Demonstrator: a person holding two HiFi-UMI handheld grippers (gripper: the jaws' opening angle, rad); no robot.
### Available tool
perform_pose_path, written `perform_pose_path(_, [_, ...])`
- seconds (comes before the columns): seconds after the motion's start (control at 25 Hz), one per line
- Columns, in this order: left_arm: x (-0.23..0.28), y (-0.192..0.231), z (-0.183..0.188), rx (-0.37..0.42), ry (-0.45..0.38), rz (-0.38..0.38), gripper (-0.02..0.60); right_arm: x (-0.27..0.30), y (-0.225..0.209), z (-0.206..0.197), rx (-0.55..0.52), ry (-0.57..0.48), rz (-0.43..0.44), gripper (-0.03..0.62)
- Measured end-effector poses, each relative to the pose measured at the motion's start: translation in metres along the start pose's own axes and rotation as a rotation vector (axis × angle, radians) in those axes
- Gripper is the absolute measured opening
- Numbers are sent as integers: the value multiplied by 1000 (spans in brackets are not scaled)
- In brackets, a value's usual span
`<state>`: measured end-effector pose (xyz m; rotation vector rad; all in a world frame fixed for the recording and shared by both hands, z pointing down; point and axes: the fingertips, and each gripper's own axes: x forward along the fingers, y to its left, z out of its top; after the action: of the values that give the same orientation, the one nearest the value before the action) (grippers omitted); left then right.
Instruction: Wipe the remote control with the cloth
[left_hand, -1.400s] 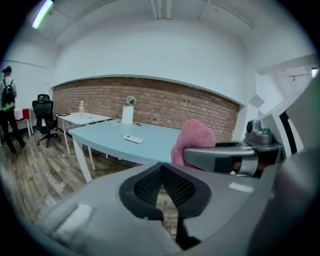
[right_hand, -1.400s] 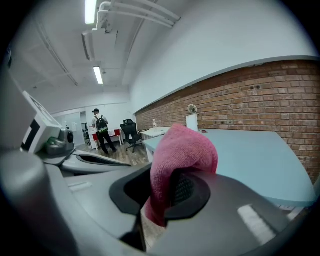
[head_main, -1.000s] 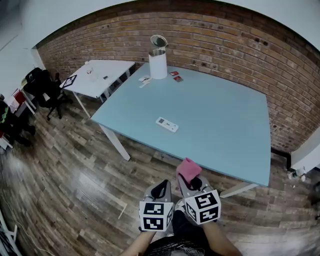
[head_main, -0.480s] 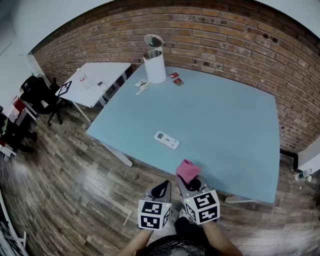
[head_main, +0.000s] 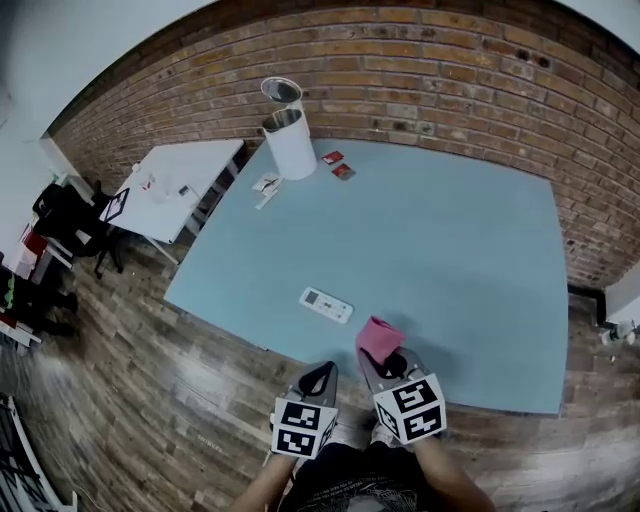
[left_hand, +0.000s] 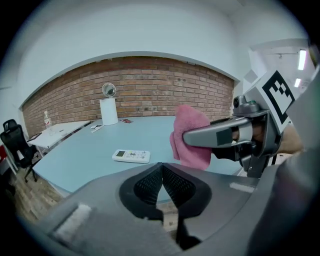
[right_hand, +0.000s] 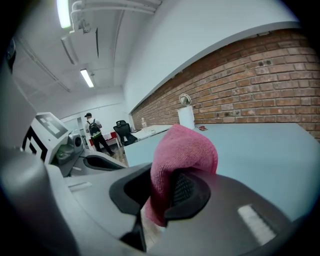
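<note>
A white remote control (head_main: 326, 304) (left_hand: 131, 156) lies flat on the light blue table (head_main: 440, 250), near its front edge. My right gripper (head_main: 381, 353) (right_hand: 165, 197) is shut on a pink cloth (head_main: 378, 339) (right_hand: 182, 155) (left_hand: 191, 135) and hovers at the table's front edge, just right of the remote. The cloth bunches up out of the jaws. My left gripper (head_main: 320, 377) (left_hand: 162, 172) is shut with nothing between its pads. It hangs in front of the table edge, below the remote.
A white cylindrical bin with a round swing lid (head_main: 285, 135) stands at the table's far left corner, with small cards (head_main: 337, 165) and papers (head_main: 266, 186) beside it. A smaller white table (head_main: 165, 188) and black chairs (head_main: 65, 215) stand to the left. The brick wall (head_main: 420, 70) is behind.
Both grippers have come forward toward the table; the cloth now overlaps its front edge. The remote sits closer to the grippers in view.
</note>
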<state>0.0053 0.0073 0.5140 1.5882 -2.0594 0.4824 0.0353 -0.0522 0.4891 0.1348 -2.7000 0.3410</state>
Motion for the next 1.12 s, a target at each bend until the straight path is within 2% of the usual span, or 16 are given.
perform_pose_path(0.2, [14, 23, 7, 144, 25, -1, 0, 9, -6, 2, 13, -1, -10, 55])
perform_pose_path(0.32, [25, 33, 8, 225, 58, -39, 21, 14, -11, 3, 28, -1, -29, 55])
perform_pose_path(0.44, [40, 41, 10, 311, 87, -102, 28, 19, -21, 8, 47, -10, -68, 55])
perform_pose_path(0.52, [50, 43, 7, 382, 114, -156, 58, 21, -30, 10, 71, -19, -102, 55])
perform_pose_path(0.84, [84, 60, 1, 740, 214, -383, 134, 33, -50, 10, 169, -16, -246, 57])
perform_pose_path(0.96, [94, 68, -4, 842, 260, -456, 145, 40, -52, 14, 189, -25, -286, 57])
perform_pose_path(1.0, [98, 71, -5, 873, 270, -475, 169, 43, -53, 14, 194, -27, -299, 57])
perform_pose_path(1.12, [109, 77, -2, 947, 283, -529, 170, 49, -57, 16, 213, -30, -341, 57])
